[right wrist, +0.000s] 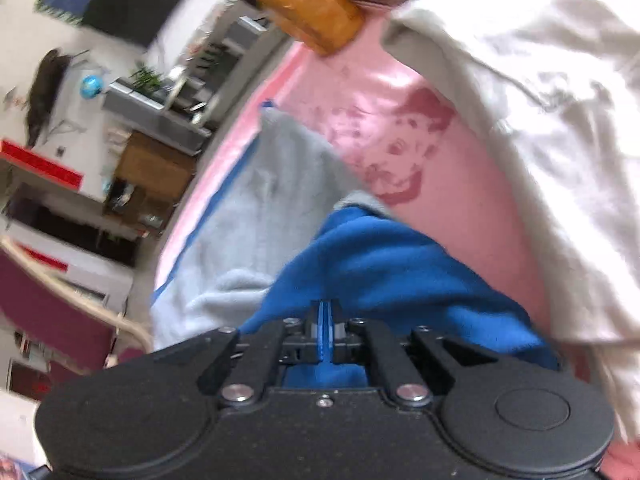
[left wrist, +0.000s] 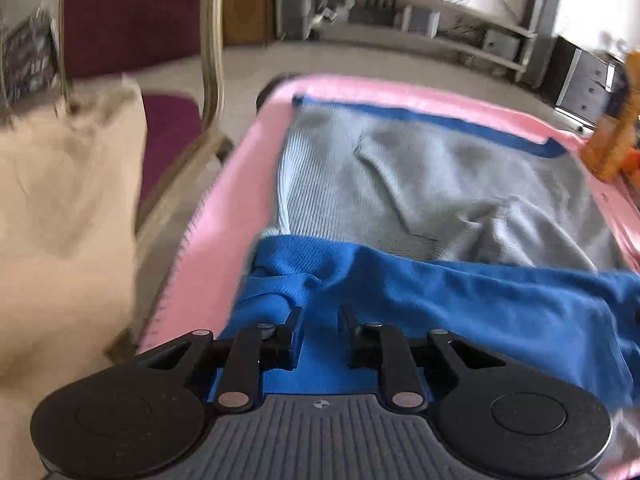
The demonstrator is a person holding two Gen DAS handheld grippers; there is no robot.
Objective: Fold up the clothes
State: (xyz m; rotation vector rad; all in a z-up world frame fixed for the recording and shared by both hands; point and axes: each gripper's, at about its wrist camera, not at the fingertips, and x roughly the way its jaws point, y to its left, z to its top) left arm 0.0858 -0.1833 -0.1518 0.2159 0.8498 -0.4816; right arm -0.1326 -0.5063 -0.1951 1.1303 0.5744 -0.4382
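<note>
In the left wrist view, the left gripper (left wrist: 320,320) has its fingers a little apart with the blue hem of the grey-and-blue garment (left wrist: 420,184) bunched between them; whether the pads pinch it cannot be told, and the garment runs away from the fingers along the pink-covered worktop (left wrist: 224,216), a chair (left wrist: 208,80) and a cream bag (left wrist: 68,208) standing off to the left. In the right wrist view, the right gripper (right wrist: 325,320) has its fingers together, clamped on a thin fold of the same blue hem, with the grey body stretching ahead and left, so both hands sit at the near edge. A white garment (right wrist: 540,128) crowds the right side and an orange object (right wrist: 304,12) lies at the far end, both close to where a forward fold would likely land.
</note>
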